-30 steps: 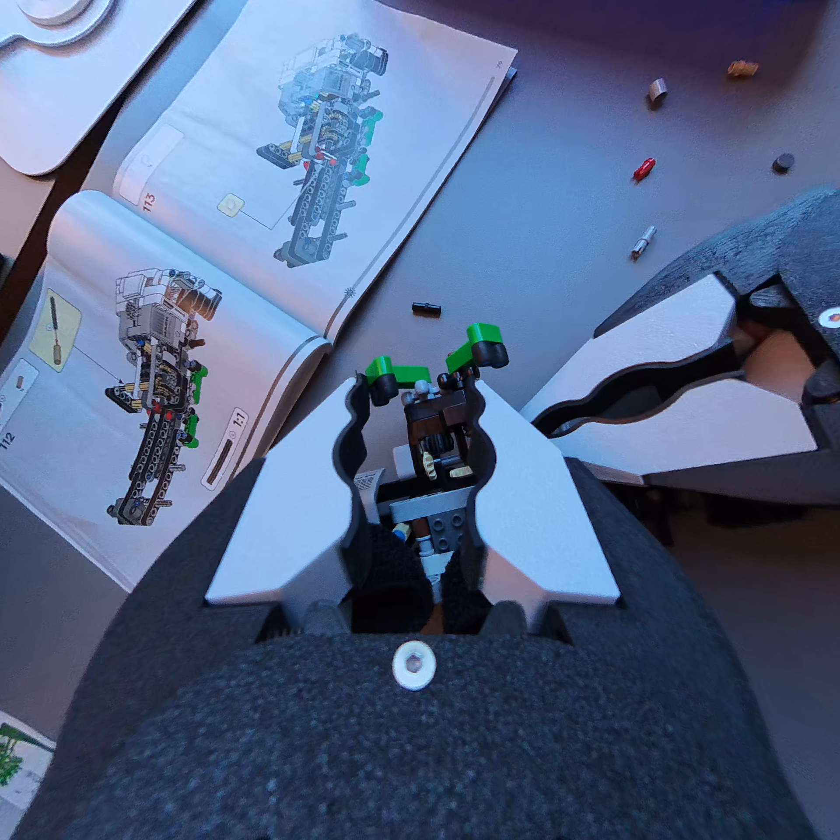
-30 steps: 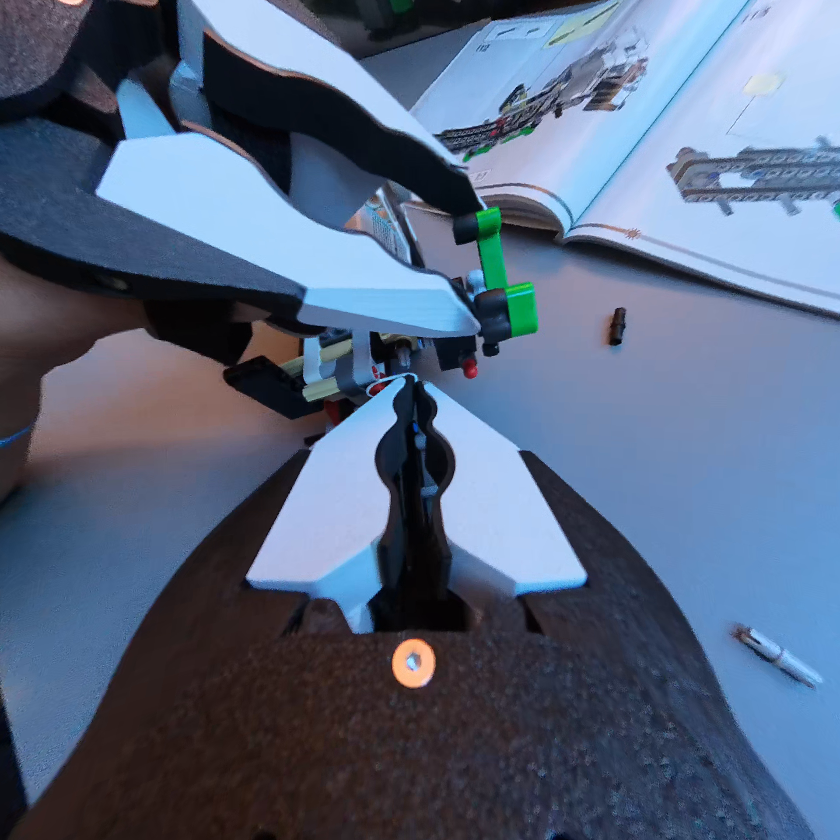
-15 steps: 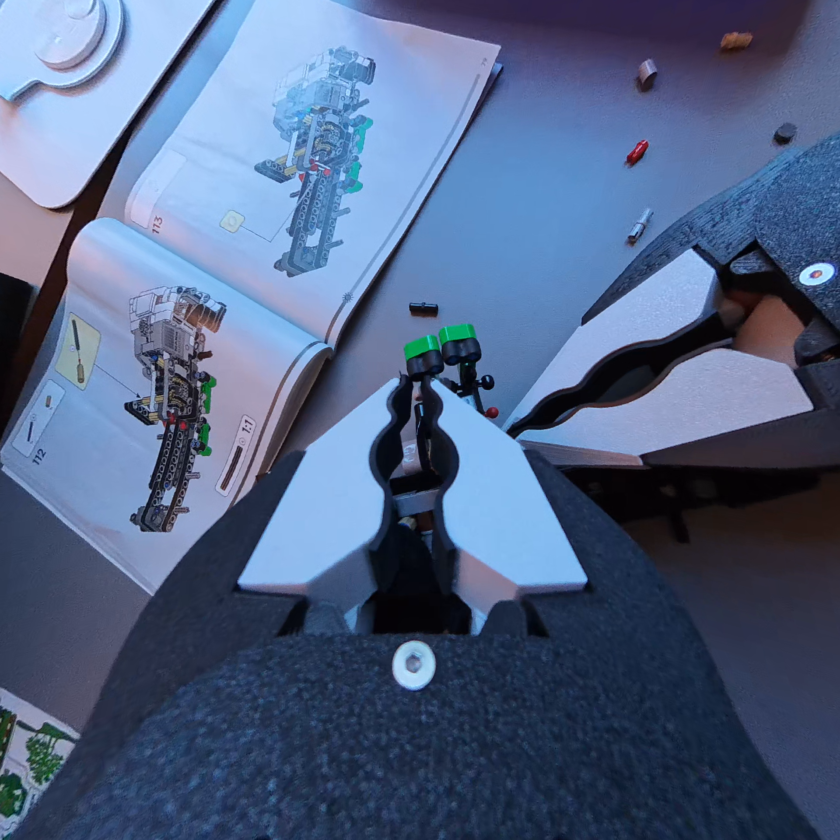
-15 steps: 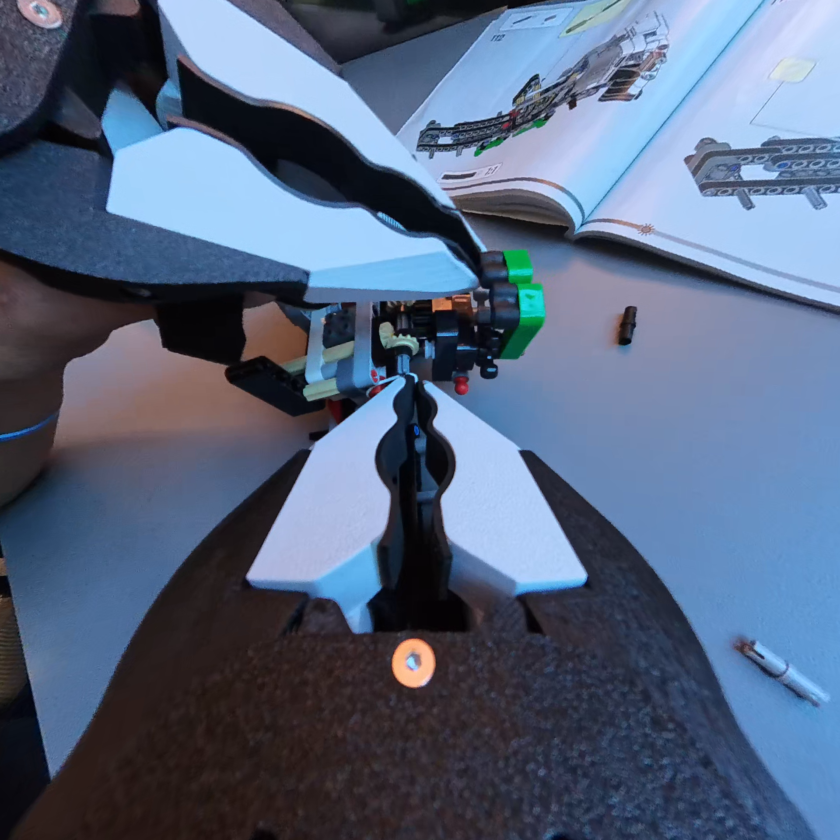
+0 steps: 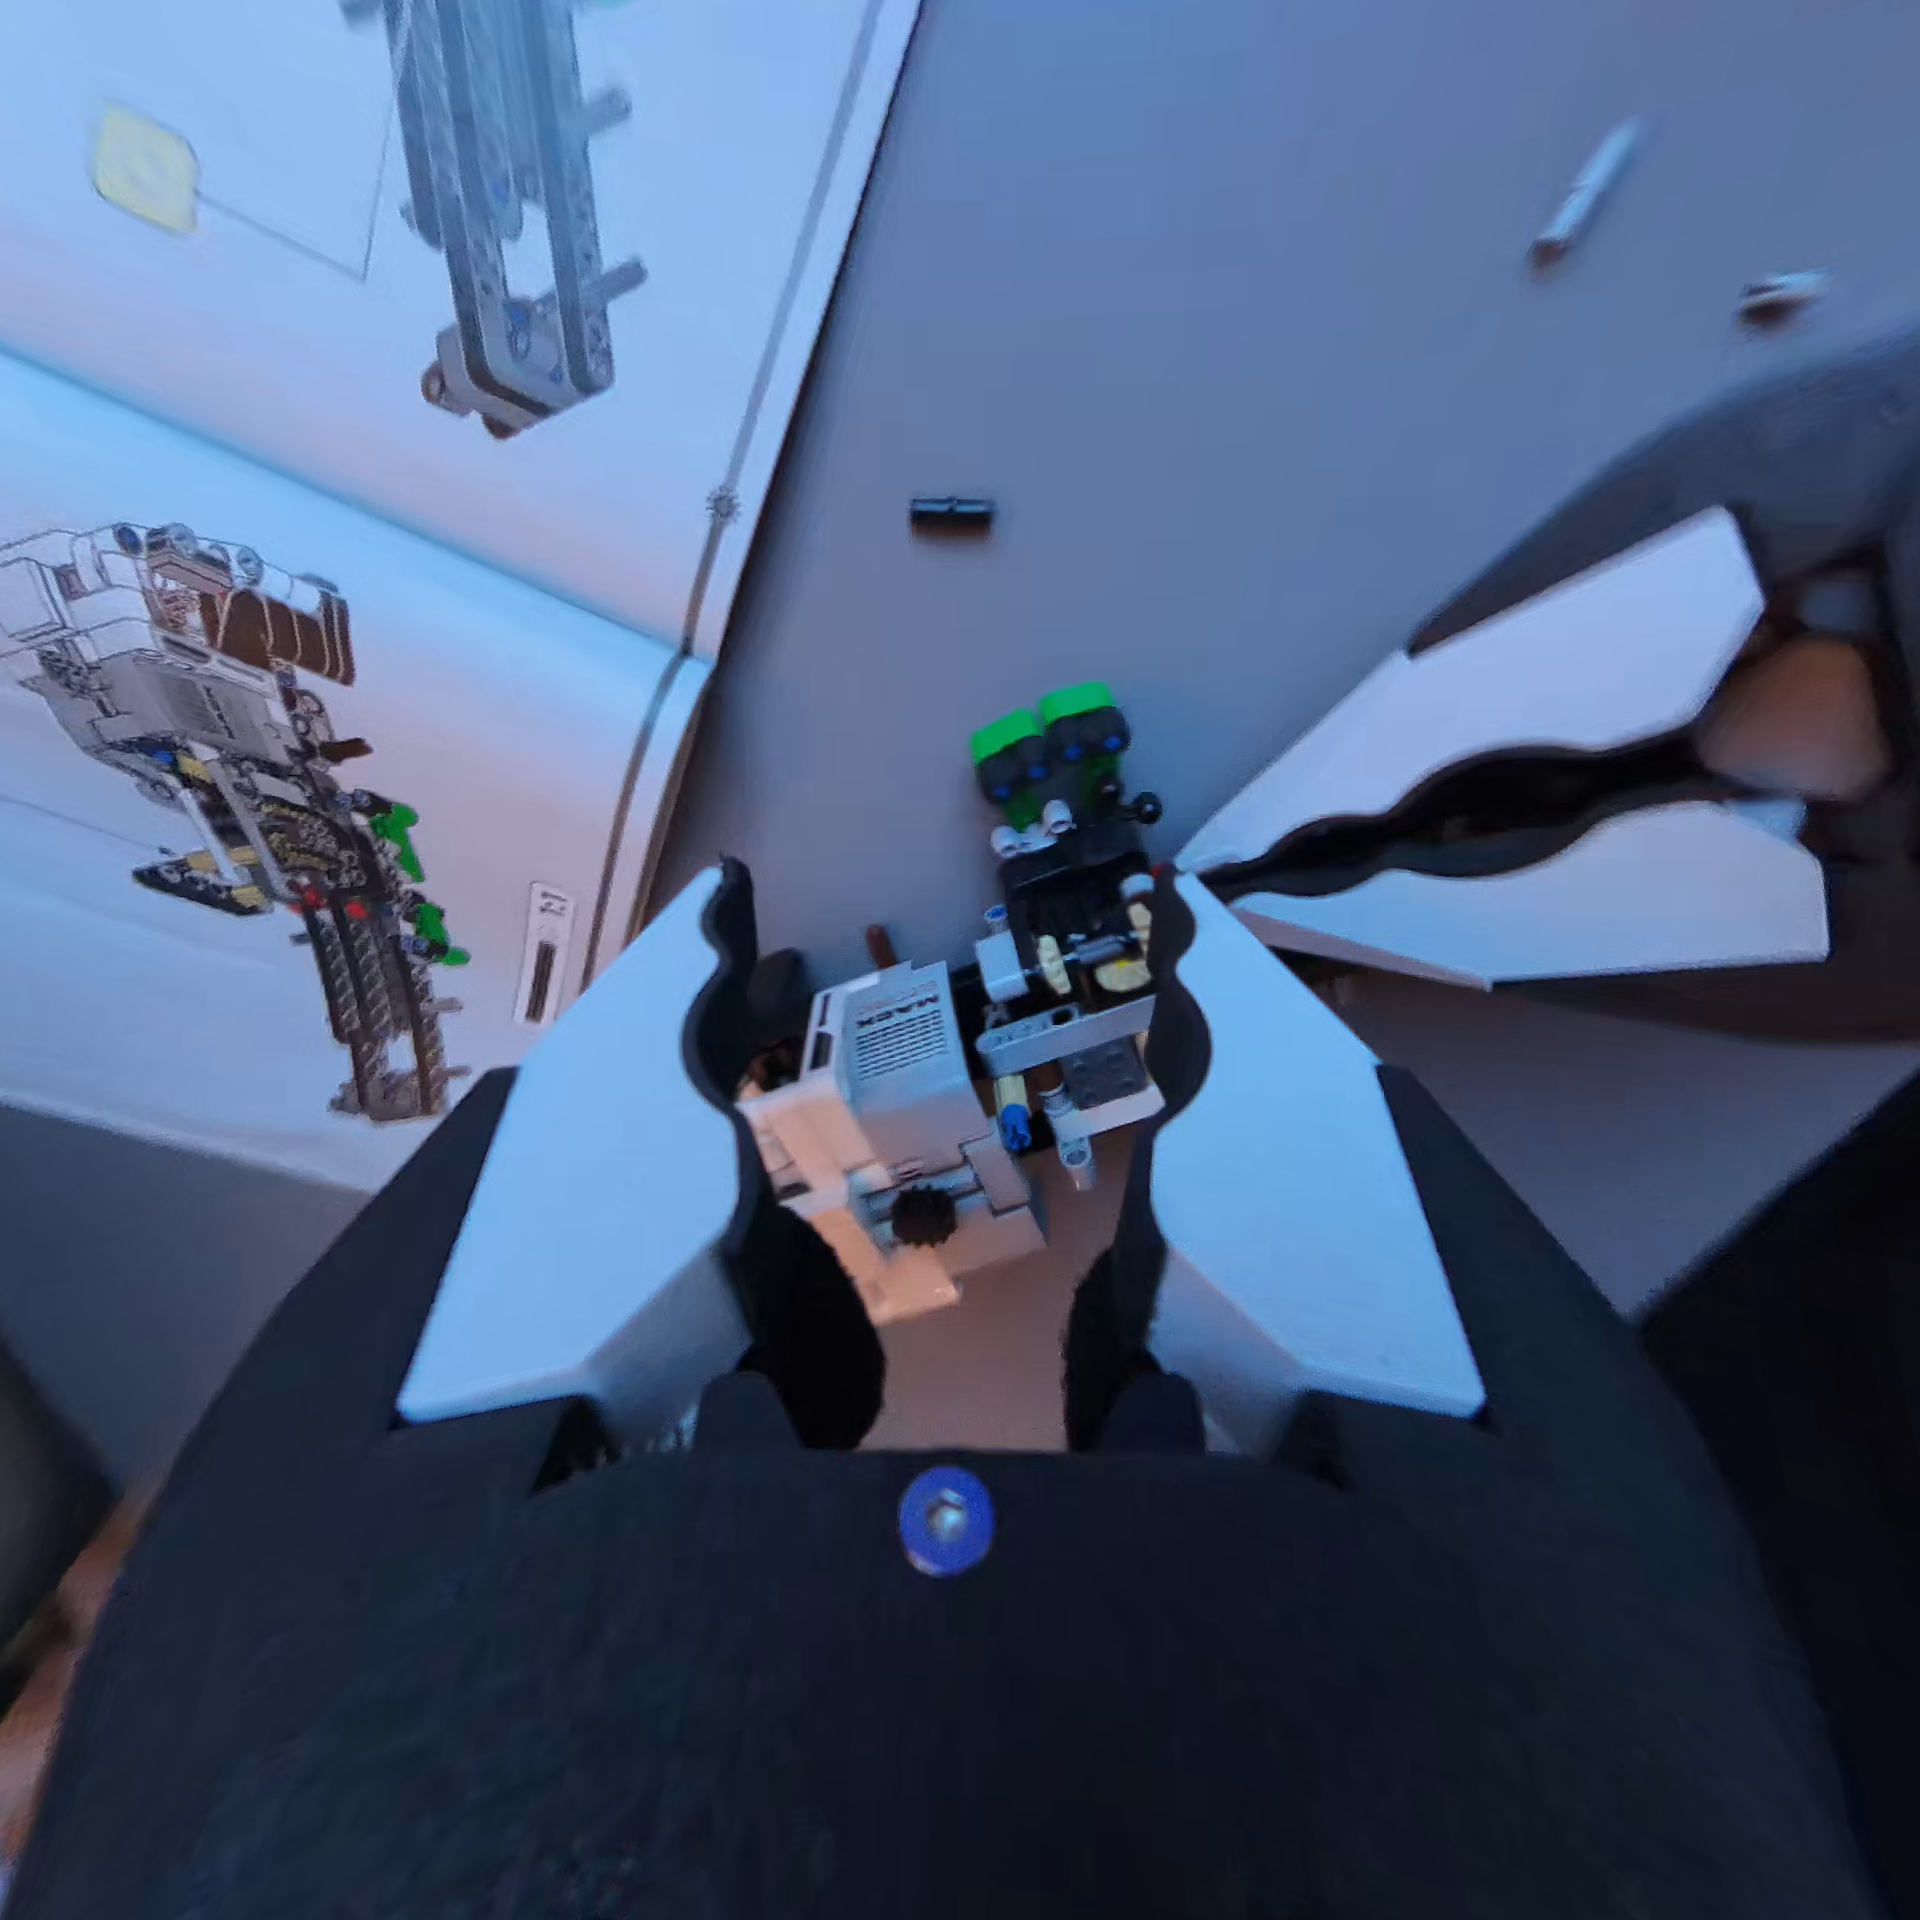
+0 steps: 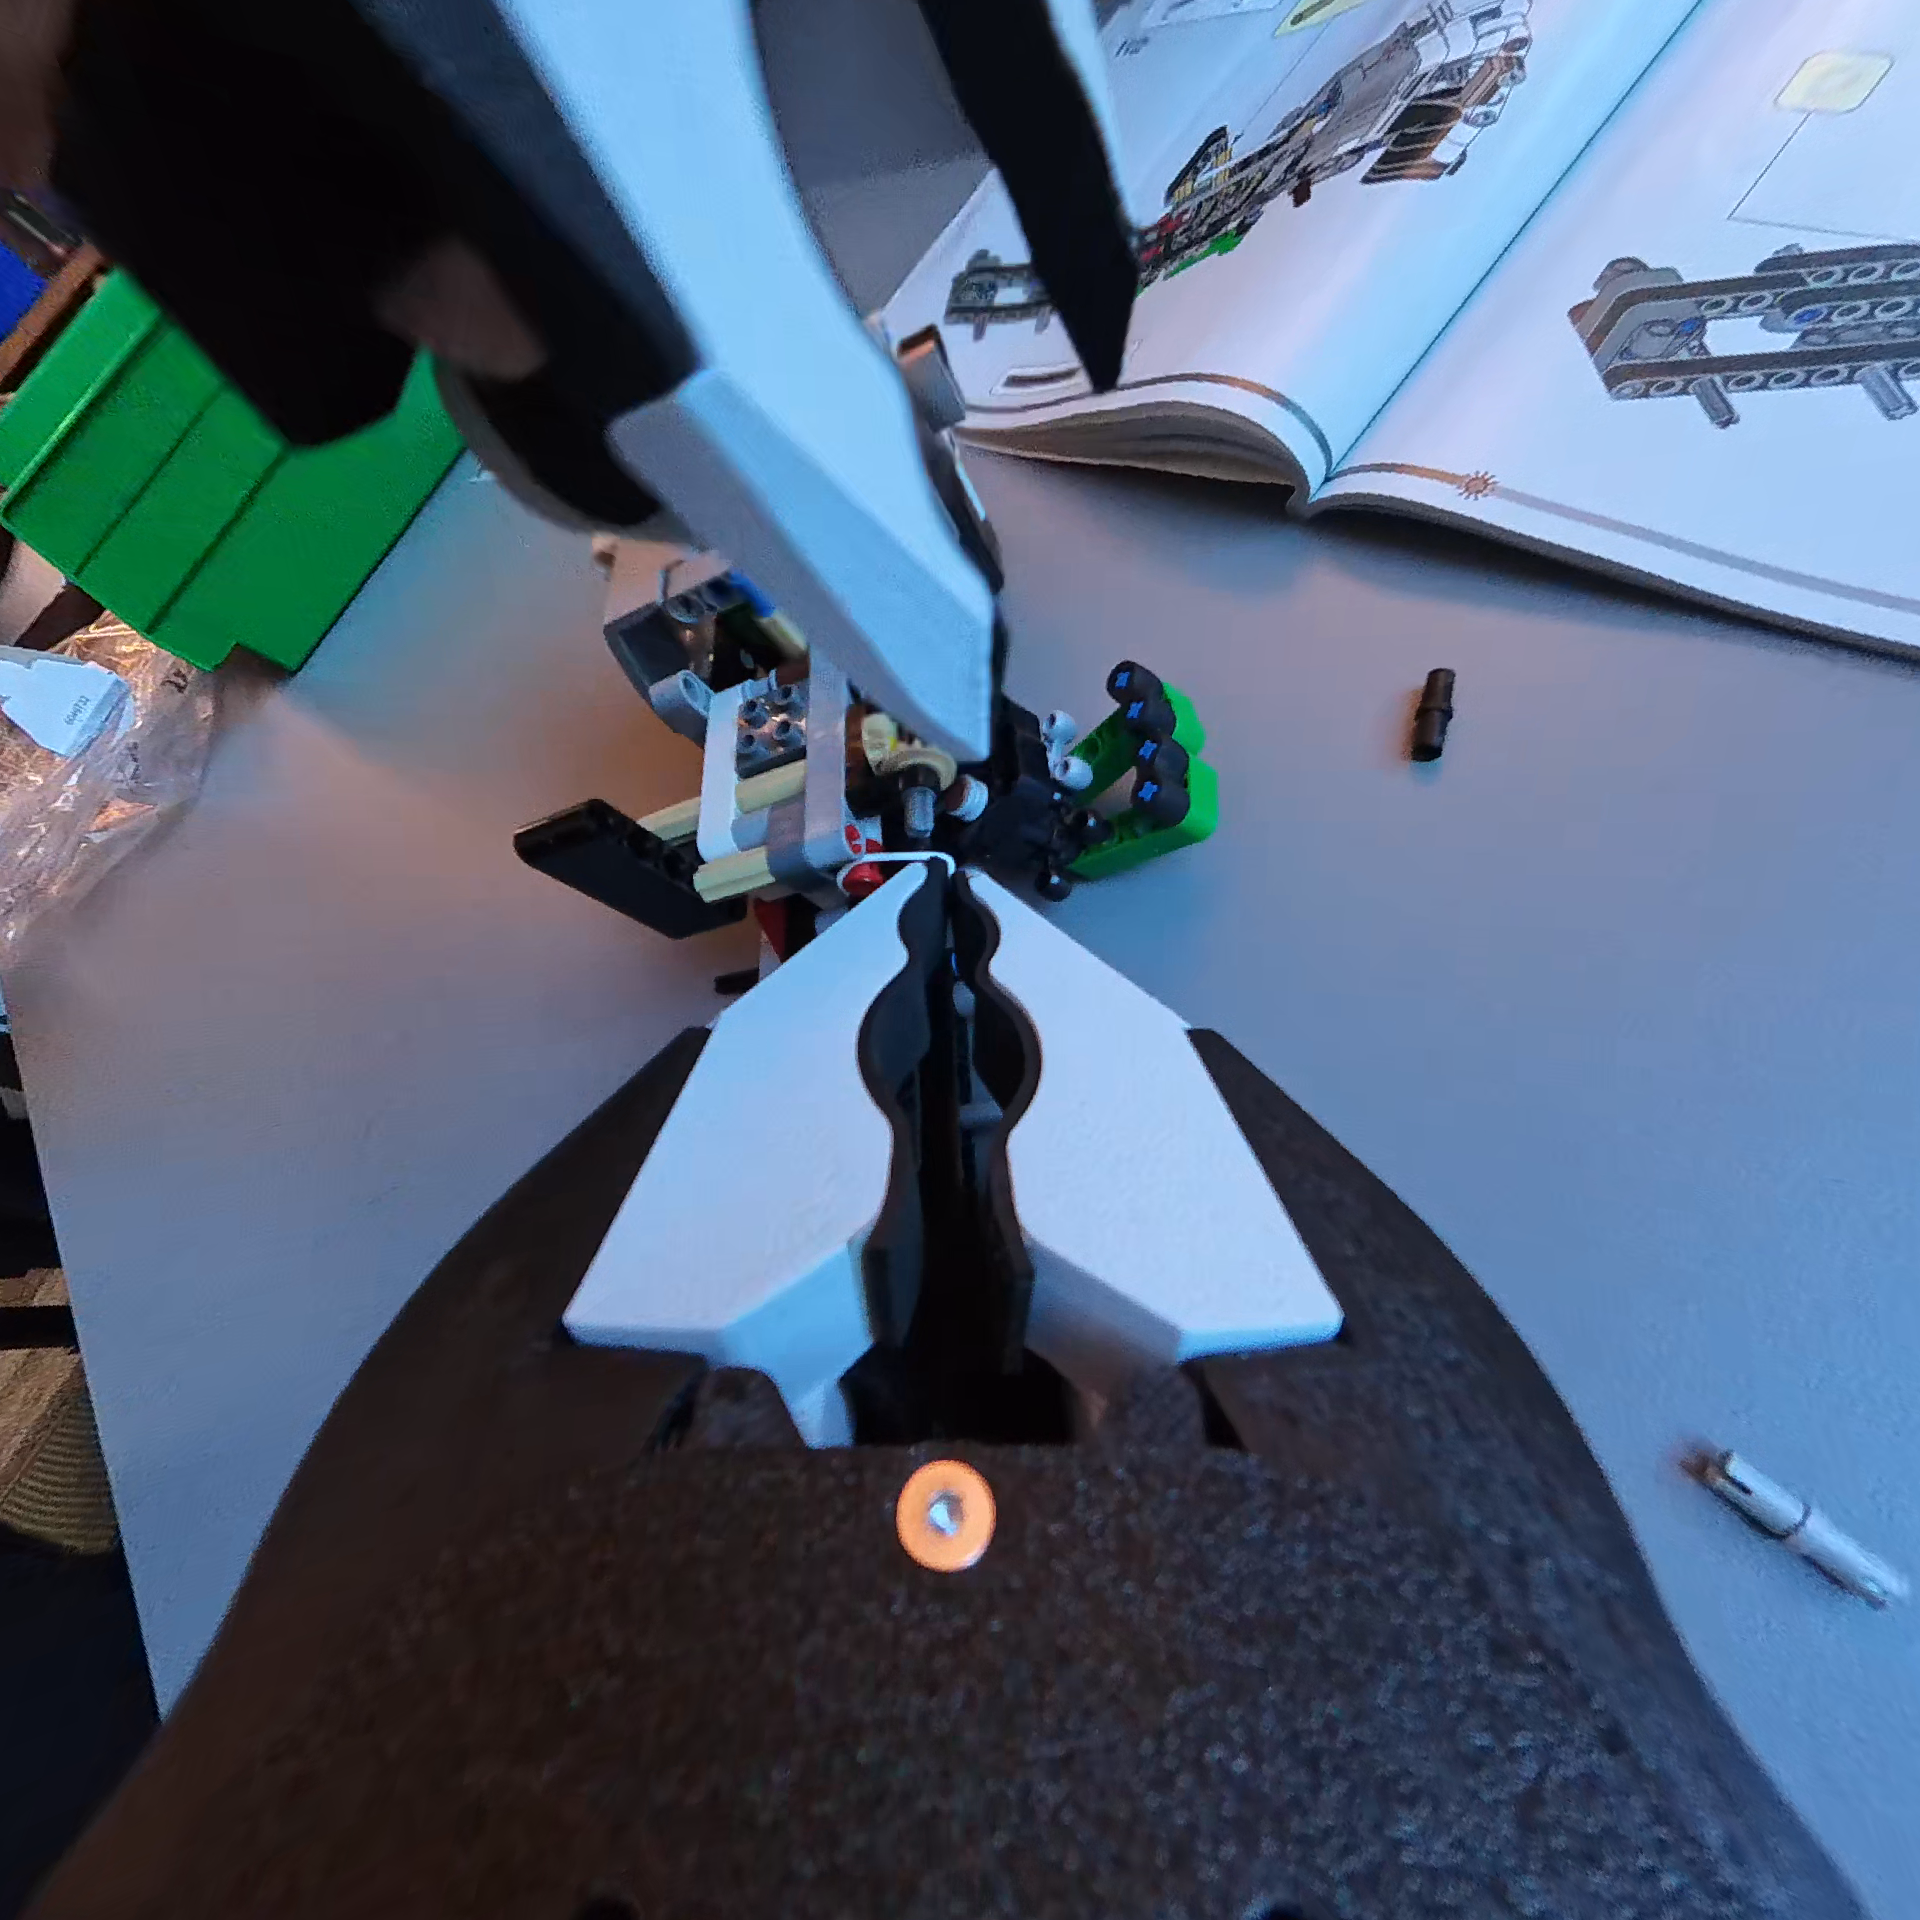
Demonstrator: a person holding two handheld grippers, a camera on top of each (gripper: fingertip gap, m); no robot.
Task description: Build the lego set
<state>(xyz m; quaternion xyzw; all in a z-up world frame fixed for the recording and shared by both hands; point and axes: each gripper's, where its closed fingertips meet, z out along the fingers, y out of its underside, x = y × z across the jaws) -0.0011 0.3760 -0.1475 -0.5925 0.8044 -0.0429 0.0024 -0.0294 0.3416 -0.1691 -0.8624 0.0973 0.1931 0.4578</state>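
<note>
The half-built lego truck model [image 5: 925, 1070], with a white cab, grey and black gear parts and green end pieces [image 5: 1044, 743], lies on the grey table. My left gripper [image 5: 948, 881] is open, with its fingers wide apart on either side of the cab and engine block. My right gripper [image 6: 948, 875] is shut. Its tips are at the model's side [image 6: 821, 800], and a thin dark part of the model runs back between its pads. It also shows at the right of the left wrist view [image 5: 1195, 871]. The left gripper [image 6: 1039, 551] hangs over the model in the right wrist view.
The open instruction booklet [image 5: 312, 675] lies left of the model and also shows in the right wrist view [image 6: 1558, 343]. A black pin [image 6: 1432, 714], a white axle pin [image 6: 1792, 1522] and other small loose parts [image 5: 1782, 296] lie on the table. A green bin [image 6: 208, 499] and a plastic bag [image 6: 73, 769] sit at the left.
My left gripper has opened and let go of the model. It has come down closer to the table, and the model now lies there between its fingers. The right gripper stays shut at the model.
</note>
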